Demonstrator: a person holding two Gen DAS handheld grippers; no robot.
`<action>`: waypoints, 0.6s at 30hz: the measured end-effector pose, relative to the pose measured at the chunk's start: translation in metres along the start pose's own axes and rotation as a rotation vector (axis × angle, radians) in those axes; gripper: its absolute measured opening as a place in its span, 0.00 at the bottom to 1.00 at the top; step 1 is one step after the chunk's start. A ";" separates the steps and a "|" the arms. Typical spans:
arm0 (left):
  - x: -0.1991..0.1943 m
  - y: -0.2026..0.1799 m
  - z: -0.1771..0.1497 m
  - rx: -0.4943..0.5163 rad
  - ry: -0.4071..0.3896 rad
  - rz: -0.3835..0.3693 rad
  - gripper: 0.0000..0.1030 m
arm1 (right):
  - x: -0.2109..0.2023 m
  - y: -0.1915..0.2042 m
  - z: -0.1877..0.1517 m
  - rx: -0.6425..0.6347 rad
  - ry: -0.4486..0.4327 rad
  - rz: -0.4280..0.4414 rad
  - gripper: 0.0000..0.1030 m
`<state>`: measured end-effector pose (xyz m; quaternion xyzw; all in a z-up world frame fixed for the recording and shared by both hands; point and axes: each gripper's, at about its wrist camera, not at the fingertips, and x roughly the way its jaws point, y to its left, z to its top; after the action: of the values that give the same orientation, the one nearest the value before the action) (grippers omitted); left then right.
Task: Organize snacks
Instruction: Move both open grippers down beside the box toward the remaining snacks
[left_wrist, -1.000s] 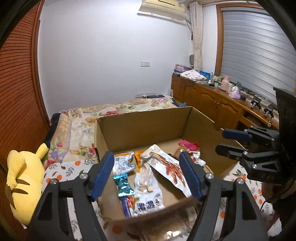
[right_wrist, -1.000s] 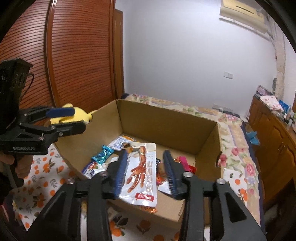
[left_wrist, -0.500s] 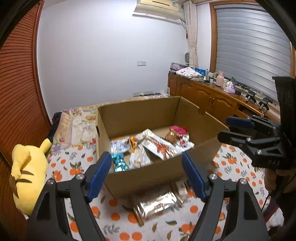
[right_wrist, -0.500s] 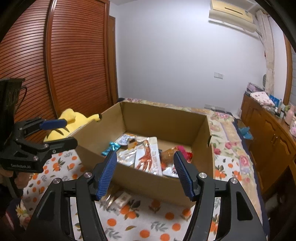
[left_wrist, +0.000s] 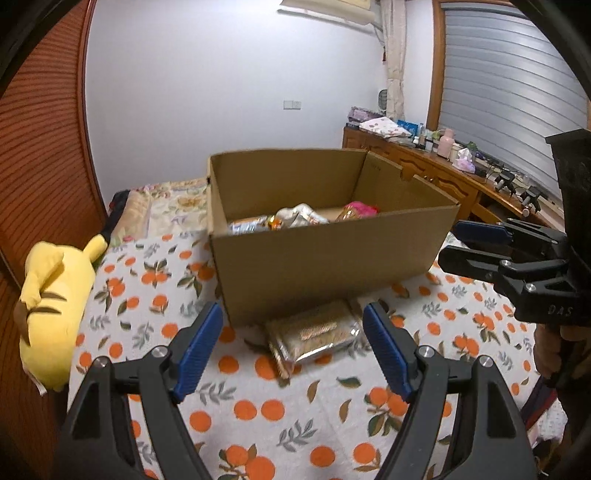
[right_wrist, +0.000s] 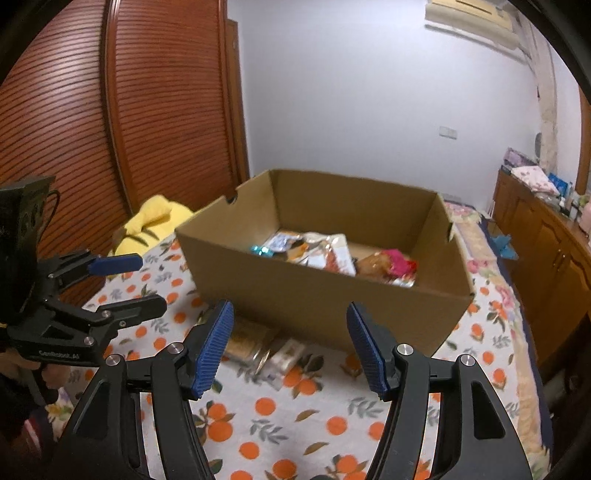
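Left gripper (left_wrist: 293, 349) has its blue-padded fingers spread wide, nothing between them, held above the orange-print tablecloth (left_wrist: 258, 410). Straight ahead of it a clear-wrapped snack pack (left_wrist: 314, 334) lies flat on the cloth, its far end touching or tucked against the near wall of the cardboard box (left_wrist: 325, 266). Right gripper (right_wrist: 290, 345) likewise has both fingers wide apart and holds nothing; it hangs over the same cloth, facing the box's near wall from the other side. Just in front of its left pad, two packs on the cloth: the clear-wrapped one and a smaller white snack packet (right_wrist: 286, 356) just beside it, both close to the box base, slightly blurred. Each gripper shows in the other's camera, off to the side and well apart from the box.

The box sits open-topped on the cloth. Inside, a loose pile of snack bags (right_wrist: 325, 254) lies on the bottom: silver and white pouches, a teal-wrapped piece towards the left, a pink wrapper (right_wrist: 397, 264) and a brownish bag towards the right. Labels are too blurred to read.

Left of the box a yellow plush toy (left_wrist: 55, 295) lies at the cloth's edge by the slatted wooden doors (right_wrist: 74, 147). Behind the box, a floral bedspread (left_wrist: 173, 206); along the right wall, a wooden cabinet (left_wrist: 436, 181) with clutter on top.
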<state>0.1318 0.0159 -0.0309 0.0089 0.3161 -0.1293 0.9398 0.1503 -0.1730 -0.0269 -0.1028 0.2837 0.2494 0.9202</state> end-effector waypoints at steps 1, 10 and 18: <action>0.002 0.001 -0.003 -0.001 0.005 0.006 0.77 | 0.002 0.002 -0.002 -0.002 0.007 0.003 0.63; 0.017 0.006 -0.022 -0.015 0.042 0.013 0.77 | 0.043 0.011 -0.027 -0.017 0.107 0.001 0.52; 0.026 0.005 -0.030 -0.015 0.071 0.011 0.77 | 0.074 -0.001 -0.036 0.028 0.169 -0.002 0.41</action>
<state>0.1354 0.0175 -0.0706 0.0080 0.3501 -0.1215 0.9288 0.1863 -0.1559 -0.0987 -0.1110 0.3636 0.2351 0.8945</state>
